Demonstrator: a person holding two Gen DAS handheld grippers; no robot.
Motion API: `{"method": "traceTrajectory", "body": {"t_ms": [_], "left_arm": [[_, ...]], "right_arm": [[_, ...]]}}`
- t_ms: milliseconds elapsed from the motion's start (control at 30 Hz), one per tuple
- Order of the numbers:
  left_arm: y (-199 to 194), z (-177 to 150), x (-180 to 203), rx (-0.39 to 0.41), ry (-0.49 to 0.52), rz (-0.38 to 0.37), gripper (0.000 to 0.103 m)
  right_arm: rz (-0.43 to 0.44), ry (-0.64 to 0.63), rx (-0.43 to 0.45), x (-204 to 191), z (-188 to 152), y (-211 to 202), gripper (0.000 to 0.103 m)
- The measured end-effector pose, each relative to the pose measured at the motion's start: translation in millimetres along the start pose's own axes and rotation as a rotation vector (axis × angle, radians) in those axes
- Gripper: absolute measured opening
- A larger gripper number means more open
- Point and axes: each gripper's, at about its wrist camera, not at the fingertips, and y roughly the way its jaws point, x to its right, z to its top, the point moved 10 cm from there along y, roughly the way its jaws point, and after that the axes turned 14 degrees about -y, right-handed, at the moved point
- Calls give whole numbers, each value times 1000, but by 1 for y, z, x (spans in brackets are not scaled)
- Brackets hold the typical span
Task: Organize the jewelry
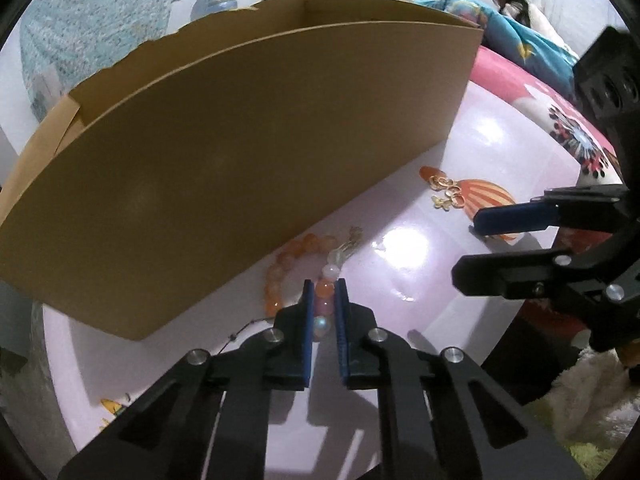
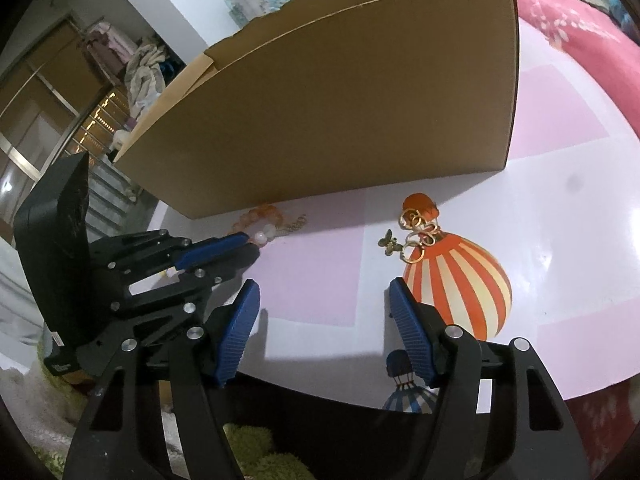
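A: What is the left gripper (image 1: pixel 324 292) doing?

B: Its 2 blue-padded fingers (image 1: pixel 307 320) are clenched on the orange and pink beaded bracelet (image 1: pixel 298 268), gripping a run of beads near the pale pink one. The rest of the loop curls ahead of the tips and to their left, lying on the glossy pink and white tabletop (image 1: pixel 420 280) right against the foot of the tall brown cardboard box (image 1: pixel 240 160).

A: And the right gripper (image 2: pixel 323 304)?

B: Released, with its jaws spread wide and nothing between them. It hovers low over the table's near edge. The small gold-coloured earrings with rings and a butterfly charm (image 2: pixel 412 236) lie just ahead of its right finger, on the printed orange striped balloon (image 2: pixel 460 284).

A: Where do the 2 tools sit relative to each other?

B: The left one is ahead and to the left of the right one, near but apart.
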Motion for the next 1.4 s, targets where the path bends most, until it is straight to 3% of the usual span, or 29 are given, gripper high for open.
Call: {"method": "traceTrajectory", "body": {"t_ms": [200,467,533,600,767,1033,1267,1333,1400], "left_arm": [[-6,-8,-23,-22,-96,10,9],[-20,-18,-50,-15,-159,93,10],[-28,-18,-50,9,-159,82,16],[-38,-14,-43,45,-153,61,31],[-45,-11,-18,76,-126,9,39],[-34,9,-1,121,-95,-55,39],[-7,23,18,70,-3,-82,39],[0,23,20,54,17,-79,36],[8,20,21,26,32,-72,26]], "right_arm": [[7,-10,1,1,0,0,62],[10,-50,2,-5,-3,-2,62],[12,-71,7,-12,-1,-3,62],[8,-97,15,-17,-1,-7,62],[-4,-134,30,-21,-4,-13,62],[-20,-111,52,-7,-7,-20,62],[-13,-90,72,-2,-7,-22,62],[-12,-88,76,-1,-6,-22,62],[-11,-84,79,-2,-5,-21,62]]}}
